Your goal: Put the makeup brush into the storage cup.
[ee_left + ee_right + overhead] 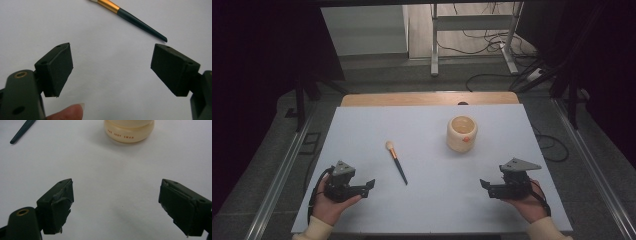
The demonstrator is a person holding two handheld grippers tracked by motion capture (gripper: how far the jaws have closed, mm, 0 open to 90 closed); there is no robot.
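So far nothing is done: the brush (395, 161) lies flat on the white worktop (432, 210) near the left gripper (368, 186), well apart from the cream pot (462, 133), and both it and the right gripper (484, 184) rest wide-jawed, holding nothing.

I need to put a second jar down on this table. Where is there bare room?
The white table is mostly bare: the far left corner beyond the brush, the middle between the left tongs and right tongs, and the right edge beside the cream jar. Tightest is the strip between brush and jar.
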